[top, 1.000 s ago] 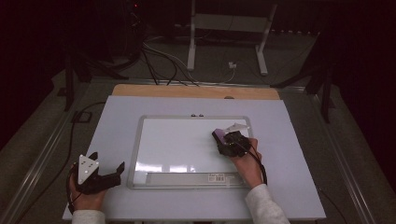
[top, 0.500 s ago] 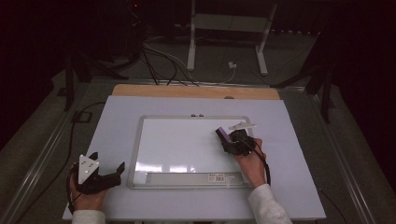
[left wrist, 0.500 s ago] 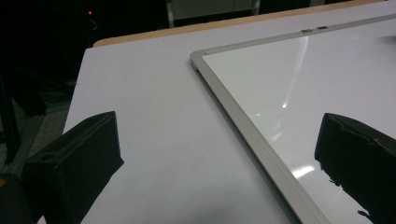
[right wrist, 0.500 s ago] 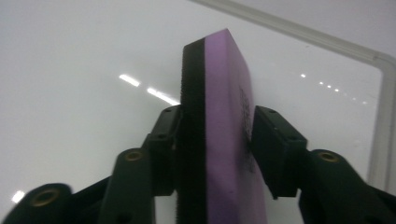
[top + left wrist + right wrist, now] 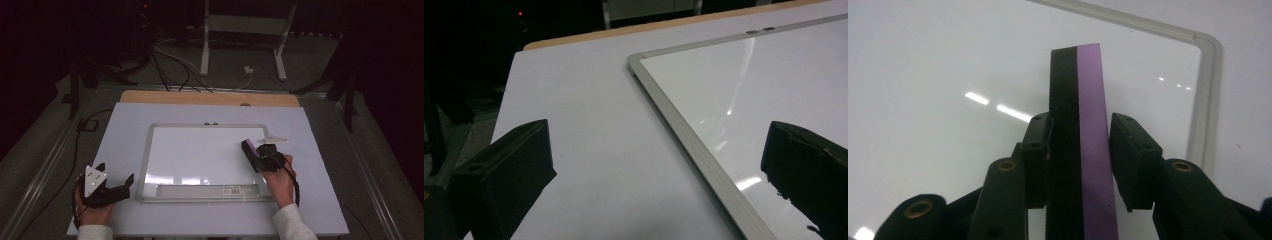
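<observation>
Two grippers in play: right gripper (image 5: 256,156) has just been closing and now clamps a slab-shaped eraser (image 5: 1080,145), black felt layer on one face, smooth purple foam on the other, held on edge over the right side of the glossy whiteboard (image 5: 200,155). Whiteboard is flat, with a rounded-corner brushed metal frame, lying on the matte pale tabletop (image 5: 125,130). Left gripper (image 5: 107,192) sits at the whiteboard's lower left corner, jaws spread wide, nothing between them

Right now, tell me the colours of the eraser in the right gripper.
The eraser is purple on one side and black on the other, clearest in the right gripper view.
</observation>
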Tool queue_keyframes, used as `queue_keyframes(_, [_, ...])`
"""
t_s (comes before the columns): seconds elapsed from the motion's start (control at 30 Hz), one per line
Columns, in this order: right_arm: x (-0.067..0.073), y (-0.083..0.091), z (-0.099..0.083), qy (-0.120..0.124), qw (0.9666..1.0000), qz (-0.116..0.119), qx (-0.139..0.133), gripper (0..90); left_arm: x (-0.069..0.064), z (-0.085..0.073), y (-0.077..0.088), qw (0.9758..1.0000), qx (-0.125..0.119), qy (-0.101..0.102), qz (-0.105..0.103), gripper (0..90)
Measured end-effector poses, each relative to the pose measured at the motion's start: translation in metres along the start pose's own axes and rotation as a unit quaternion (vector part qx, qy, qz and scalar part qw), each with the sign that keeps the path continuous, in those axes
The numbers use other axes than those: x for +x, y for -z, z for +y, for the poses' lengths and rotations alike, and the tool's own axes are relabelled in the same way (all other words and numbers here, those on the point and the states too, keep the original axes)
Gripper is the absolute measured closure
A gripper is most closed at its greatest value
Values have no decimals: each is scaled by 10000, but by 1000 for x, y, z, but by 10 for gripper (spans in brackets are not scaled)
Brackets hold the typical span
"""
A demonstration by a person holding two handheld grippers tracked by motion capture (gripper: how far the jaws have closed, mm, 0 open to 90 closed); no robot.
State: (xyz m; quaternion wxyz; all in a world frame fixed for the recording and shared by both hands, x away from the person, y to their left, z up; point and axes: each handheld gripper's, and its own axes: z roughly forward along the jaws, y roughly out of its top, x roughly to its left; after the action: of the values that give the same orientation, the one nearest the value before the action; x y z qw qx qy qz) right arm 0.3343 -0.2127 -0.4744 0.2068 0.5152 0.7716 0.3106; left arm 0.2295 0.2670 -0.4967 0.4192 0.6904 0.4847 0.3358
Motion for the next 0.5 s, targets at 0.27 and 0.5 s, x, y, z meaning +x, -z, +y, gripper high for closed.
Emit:
queue_keyframes(0.27, [-9, 12, -14, -217, 9998, 1, -3, 624, 0, 1, 0, 10000, -12, -13, -8, 12])
queue_keyframes(0.5, [-13, 27, -28, -260, 9996, -97, 33, 623, -1, 1, -1, 10000, -2, -19, -19, 13])
